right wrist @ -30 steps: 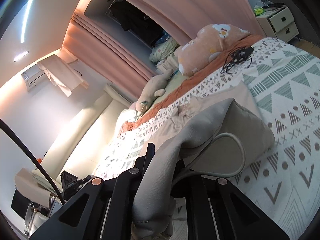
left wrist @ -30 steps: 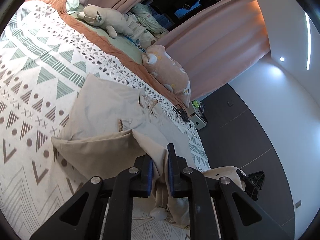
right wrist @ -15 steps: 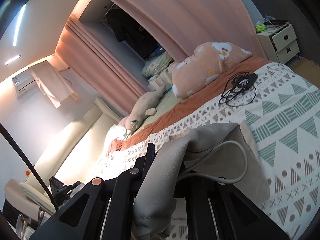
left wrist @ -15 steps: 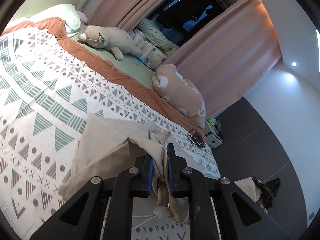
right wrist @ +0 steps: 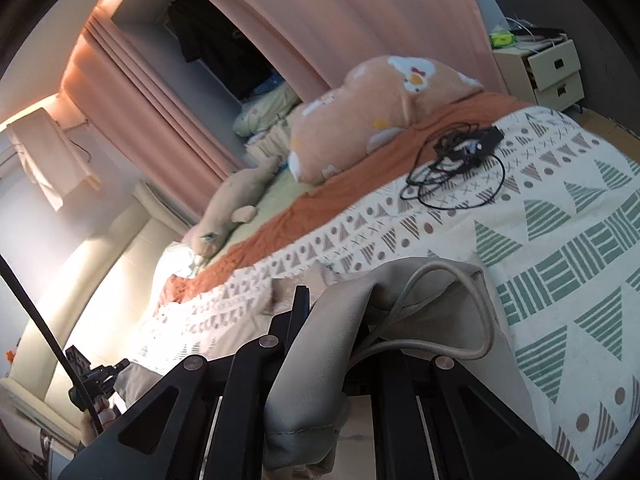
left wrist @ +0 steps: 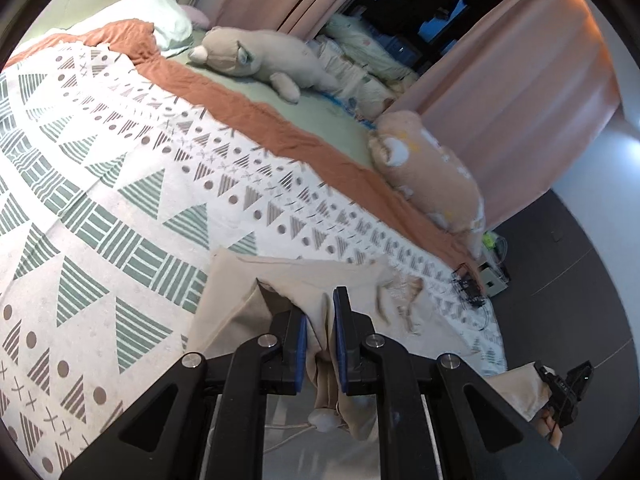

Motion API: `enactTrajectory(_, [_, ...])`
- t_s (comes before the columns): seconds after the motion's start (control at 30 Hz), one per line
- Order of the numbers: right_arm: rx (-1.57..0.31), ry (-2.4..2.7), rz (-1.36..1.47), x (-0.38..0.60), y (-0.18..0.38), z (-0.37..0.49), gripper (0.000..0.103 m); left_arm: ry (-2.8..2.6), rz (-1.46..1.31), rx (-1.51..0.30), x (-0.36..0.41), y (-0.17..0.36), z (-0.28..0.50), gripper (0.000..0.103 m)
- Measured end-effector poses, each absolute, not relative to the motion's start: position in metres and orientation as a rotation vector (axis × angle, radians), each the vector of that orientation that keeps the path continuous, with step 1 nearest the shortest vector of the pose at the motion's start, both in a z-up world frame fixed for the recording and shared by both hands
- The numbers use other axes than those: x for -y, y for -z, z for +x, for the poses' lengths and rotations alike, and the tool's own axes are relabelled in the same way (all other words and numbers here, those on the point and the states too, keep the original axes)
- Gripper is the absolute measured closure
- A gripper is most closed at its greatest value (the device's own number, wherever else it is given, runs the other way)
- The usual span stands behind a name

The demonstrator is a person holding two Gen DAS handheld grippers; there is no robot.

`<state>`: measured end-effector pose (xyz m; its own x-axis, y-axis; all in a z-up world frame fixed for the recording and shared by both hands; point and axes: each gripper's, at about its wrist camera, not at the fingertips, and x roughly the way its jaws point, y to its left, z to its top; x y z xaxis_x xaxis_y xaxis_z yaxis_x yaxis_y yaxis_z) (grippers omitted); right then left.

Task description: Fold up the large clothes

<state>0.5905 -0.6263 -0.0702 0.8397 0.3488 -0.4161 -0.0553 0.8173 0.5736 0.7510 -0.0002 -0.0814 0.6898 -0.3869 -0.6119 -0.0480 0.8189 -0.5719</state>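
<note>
A large beige garment point(left wrist: 240, 280) lies on the patterned bedspread point(left wrist: 120, 184), its near edge lifted. My left gripper point(left wrist: 320, 320) is shut on a fold of the garment, with cloth and a drawstring hanging below the blue pads point(left wrist: 300, 340). In the right wrist view my right gripper point(right wrist: 332, 320) is shut on a thick fold of the same garment point(right wrist: 320, 360), which drapes over and hides the fingertips. A drawstring loop point(right wrist: 476, 304) arcs to the right. The right gripper also shows in the left wrist view point(left wrist: 564, 384).
A beige plush animal point(left wrist: 256, 56) and a peach plush pillow point(left wrist: 428, 168) lie at the bed's far side by the pink curtains point(left wrist: 516, 76). A tangle of black cable point(right wrist: 456, 164) lies on the bedspread. A nightstand point(right wrist: 552, 72) stands beyond the bed corner.
Both grippers have carried the garment's near edge forward over the rest of it, toward the far side of the bed. More of the garment is covered by the folded part.
</note>
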Motion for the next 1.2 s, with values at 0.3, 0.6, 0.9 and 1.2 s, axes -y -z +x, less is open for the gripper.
enactTrajectory(0.3, [-0.622,-0.106,0.544,0.621,0.109,0.64,0.09,0.119,-0.58,-0.924,0.008,0.146,0.792,0.0])
enactTrajectory(0.6, [-0.606,-0.094,0.467,0.61,0.089,0.634,0.0,0.071,-0.522,-0.919,0.004,0.139,0.774,0.0])
enactTrajectory(0.9, [-0.699,-0.131,0.302,0.57,0.068,0.61,0.0,0.083,-0.427,-0.936,-0.008,0.124,0.725,0.0])
enactTrajectory(1.2, [-0.88,-0.217,0.116,0.484,0.072,0.633,0.033,0.072,-0.383,-0.994,-0.017,0.15,0.684,0.004])
